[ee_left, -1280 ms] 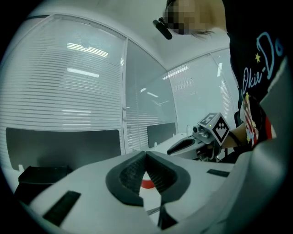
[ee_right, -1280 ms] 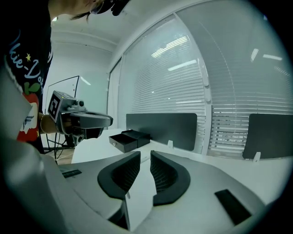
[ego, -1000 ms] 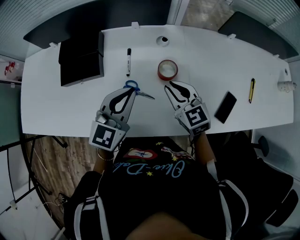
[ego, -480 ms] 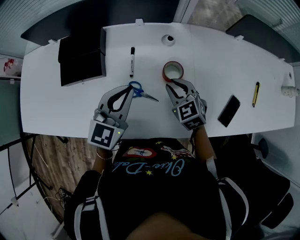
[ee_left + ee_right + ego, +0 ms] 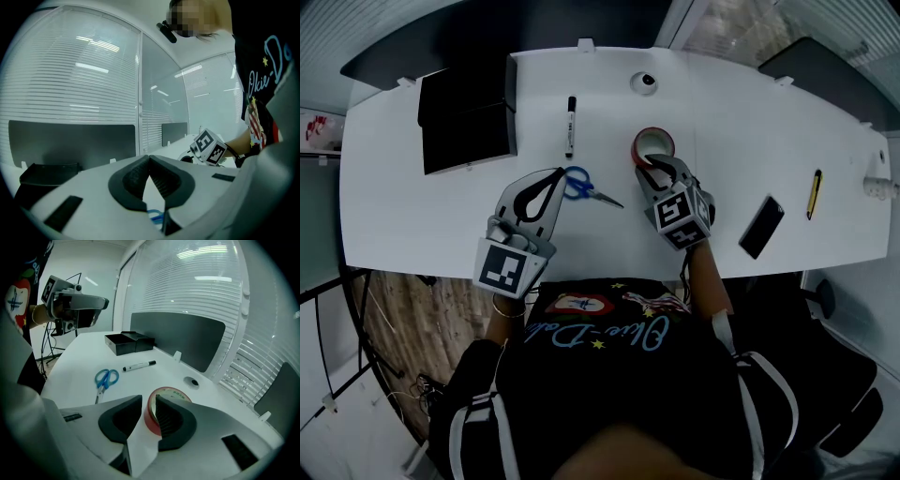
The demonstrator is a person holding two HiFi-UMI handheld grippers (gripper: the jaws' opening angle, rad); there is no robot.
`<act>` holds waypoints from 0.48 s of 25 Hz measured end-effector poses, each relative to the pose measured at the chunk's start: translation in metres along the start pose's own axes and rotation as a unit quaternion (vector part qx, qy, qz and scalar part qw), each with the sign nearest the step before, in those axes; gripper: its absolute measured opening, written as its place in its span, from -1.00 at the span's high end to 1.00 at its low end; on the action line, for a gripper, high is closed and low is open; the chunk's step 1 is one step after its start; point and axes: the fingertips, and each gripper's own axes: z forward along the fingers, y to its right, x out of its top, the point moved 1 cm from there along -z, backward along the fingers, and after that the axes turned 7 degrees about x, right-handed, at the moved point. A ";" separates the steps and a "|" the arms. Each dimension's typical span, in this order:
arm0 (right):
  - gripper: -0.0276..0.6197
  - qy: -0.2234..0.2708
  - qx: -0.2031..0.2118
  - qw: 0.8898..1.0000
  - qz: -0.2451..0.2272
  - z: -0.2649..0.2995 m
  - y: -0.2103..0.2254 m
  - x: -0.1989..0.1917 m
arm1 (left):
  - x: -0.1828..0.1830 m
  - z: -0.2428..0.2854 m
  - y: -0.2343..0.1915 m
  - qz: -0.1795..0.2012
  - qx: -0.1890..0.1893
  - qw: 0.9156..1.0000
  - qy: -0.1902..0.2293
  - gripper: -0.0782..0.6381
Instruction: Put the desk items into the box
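A red tape roll [image 5: 653, 146] [image 5: 171, 393] lies flat on the white desk [image 5: 412, 216]. My right gripper [image 5: 659, 169] [image 5: 148, 400] is tilted down over its near rim. The roll's red wall stands between the jaws, with a gap on the left side. These jaws have just been opening. They are open and do not squeeze the roll. My left gripper [image 5: 558, 173] [image 5: 149, 159] is shut and empty, its tips at the handles of the blue scissors [image 5: 586, 187] [image 5: 105, 379]. A black box [image 5: 464, 117] [image 5: 129, 342] sits at the far left.
A black-capped white marker [image 5: 571, 125] [image 5: 139, 365] lies between the box and the tape. A black phone [image 5: 761, 226] and a yellow pen-like tool [image 5: 813, 193] lie at the right. A round cable grommet [image 5: 644, 82] sits near the far edge.
My right gripper has moved forward and down onto the tape roll's near rim, with its jaws wider. My left gripper has crept forward to the scissors' handles.
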 end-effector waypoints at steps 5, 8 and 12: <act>0.64 -0.030 0.011 0.999 0.001 0.013 0.004 -0.010 | -0.004 -0.003 -0.007 -0.004 0.009 1.000 -0.002 0.78; 0.64 -0.042 0.016 0.999 -0.001 0.020 0.003 -0.014 | -0.005 -0.004 -0.013 -0.007 0.017 1.000 -0.004 0.78; 0.66 -0.049 0.009 0.999 0.003 0.023 0.006 -0.017 | -0.001 -0.002 -0.014 -0.001 0.017 1.000 0.002 0.78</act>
